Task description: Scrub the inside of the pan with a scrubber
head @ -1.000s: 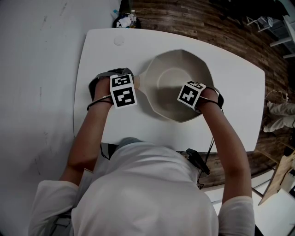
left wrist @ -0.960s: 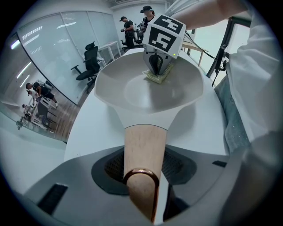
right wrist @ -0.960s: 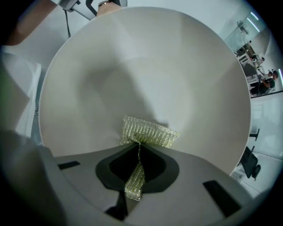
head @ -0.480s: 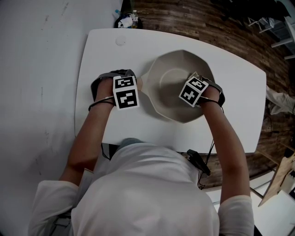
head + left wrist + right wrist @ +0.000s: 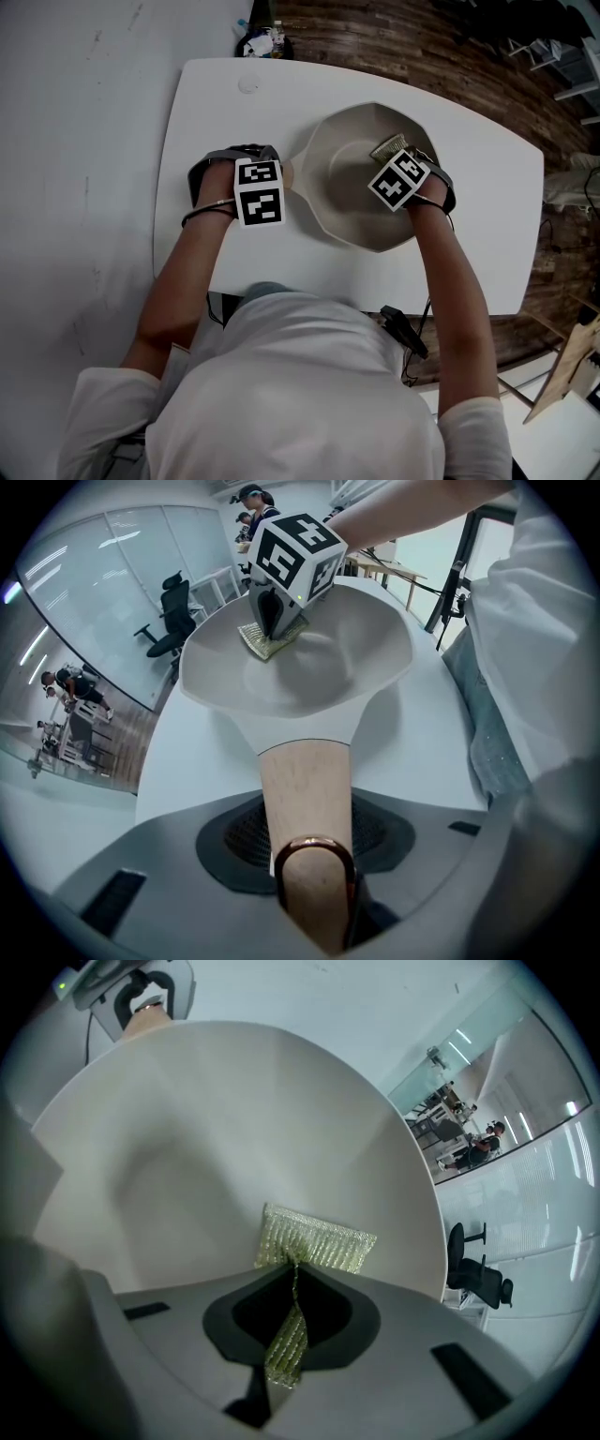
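On the white bench [image 5: 206,103] the pan [image 5: 342,202] is sitting. The left tongs [image 5: 314,878], just closing further, are clamping its stiff handle [image 5: 305,780] (likely the surest hold). The right tongs [image 5: 286,1326] are pinching the limp scrubber [image 5: 314,1241] inside it.

Pan [image 5: 342,197]: pale cream, plain throughout. Its handle [image 5: 305,789]: light tan wood, with a copper-coloured ring [image 5: 314,850] at the end. Scrubber [image 5: 317,1239]: yellow-green, glinting woven mesh. My left claw [image 5: 314,892] and right claw [image 5: 289,1321]: grey shells, charcoal recesses; the cubes on both carry black-and-white square markers. Surface [image 5: 206,103]: white. Floor [image 5: 441,47]: dark brown planks. My shirt [image 5: 300,394]: white.
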{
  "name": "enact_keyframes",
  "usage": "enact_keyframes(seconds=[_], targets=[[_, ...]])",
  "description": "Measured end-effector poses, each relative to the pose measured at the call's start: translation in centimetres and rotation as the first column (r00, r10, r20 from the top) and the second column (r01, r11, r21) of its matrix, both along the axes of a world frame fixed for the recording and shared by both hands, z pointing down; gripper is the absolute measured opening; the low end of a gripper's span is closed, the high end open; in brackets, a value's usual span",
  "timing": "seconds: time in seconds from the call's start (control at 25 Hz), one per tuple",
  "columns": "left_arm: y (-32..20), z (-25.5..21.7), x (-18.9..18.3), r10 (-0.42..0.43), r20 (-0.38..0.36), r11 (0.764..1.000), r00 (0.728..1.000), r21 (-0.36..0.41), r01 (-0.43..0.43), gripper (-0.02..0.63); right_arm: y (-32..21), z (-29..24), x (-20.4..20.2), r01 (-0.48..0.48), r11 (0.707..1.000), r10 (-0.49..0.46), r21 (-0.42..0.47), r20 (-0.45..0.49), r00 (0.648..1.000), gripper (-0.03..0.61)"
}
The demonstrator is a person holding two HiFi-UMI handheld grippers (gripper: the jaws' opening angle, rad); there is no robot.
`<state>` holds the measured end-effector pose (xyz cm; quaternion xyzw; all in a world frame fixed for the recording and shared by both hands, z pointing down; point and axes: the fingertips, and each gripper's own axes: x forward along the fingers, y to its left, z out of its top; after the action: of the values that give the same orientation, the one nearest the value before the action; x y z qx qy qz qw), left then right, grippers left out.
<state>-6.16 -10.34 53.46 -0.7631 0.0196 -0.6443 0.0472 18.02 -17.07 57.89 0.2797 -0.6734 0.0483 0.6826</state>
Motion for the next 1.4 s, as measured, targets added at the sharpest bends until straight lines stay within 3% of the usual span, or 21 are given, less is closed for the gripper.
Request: enact_keyframes(seconds=[0.16, 0.44, 0.72, 1.2, 1.32, 1.4], targets=[[0.1, 0.1, 0.1, -0.001, -0.018, 1.000, 1.000, -0.012, 0.001, 0.181, -1.1, -0.4, -0.7, -0.095, 0.995, 0.094, 0.011, 0.112, 0.989, 0.026], [0.5, 0.2, 0.5, 0.021, -0.033, 0.999, 0.999, -0.031, -0.022, 0.181, -3.4, -0.9, -2.8, -0.247, 0.968, 0.223, 0.036, 0.318, 0.921, 0.026], [0.8, 0.1, 0.7, 0.018, -0.048, 0.999, 0.999, -0.045, -0.020, 0.181, -4.8, -0.9, -5.5, -0.368, 0.930, 0.319, -0.003, 0.507, 0.801, 0.026], [0.9, 0.3, 0.7, 0.028, -0.038, 0.999, 0.999, -0.043, -0.030, 0.186, -3.7, -1.5, -11.4, -0.301, 0.953, 0.245, -0.039, 0.683, 0.688, 0.026], [1.0, 0.3, 0.7, 0.026, -0.040, 0.998, 0.999, -0.049, -0.028, 0.187, -2.6, -1.9, -13.1, -0.272, 0.958, 0.246, -0.088, 0.738, 0.628, 0.026], [1.0, 0.3, 0.7, 0.024, -0.042, 0.998, 0.999, -0.050, -0.026, 0.187, -1.7, -2.2, -14.1, -0.260, 0.956, 0.267, -0.138, 0.777, 0.570, 0.026]])
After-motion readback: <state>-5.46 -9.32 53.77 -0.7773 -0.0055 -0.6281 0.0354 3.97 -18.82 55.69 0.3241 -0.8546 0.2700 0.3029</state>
